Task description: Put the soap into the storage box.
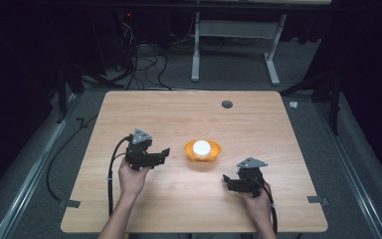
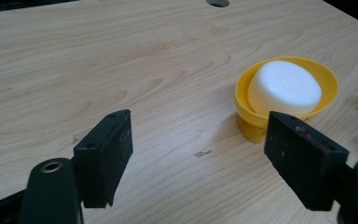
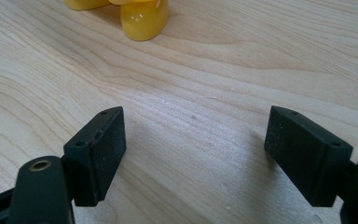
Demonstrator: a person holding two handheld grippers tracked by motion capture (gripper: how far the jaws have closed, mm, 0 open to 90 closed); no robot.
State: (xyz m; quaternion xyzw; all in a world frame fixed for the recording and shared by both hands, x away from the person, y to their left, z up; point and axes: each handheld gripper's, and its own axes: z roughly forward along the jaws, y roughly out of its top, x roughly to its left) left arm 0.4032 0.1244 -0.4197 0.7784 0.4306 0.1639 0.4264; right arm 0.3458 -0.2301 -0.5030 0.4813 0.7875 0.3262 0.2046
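From the high view, the left gripper [image 1: 165, 152] sits just left of the yellow bowl [image 1: 202, 155] at mid-table, and the right gripper [image 1: 225, 178] lies near its lower right. The left gripper view adds that its jaws stand wide apart, holding nothing, and that a white round block [image 2: 284, 87] rests inside the bowl. The right gripper view shows its jaws apart over bare wooden table [image 3: 223, 70], with the bowl's foot beyond.
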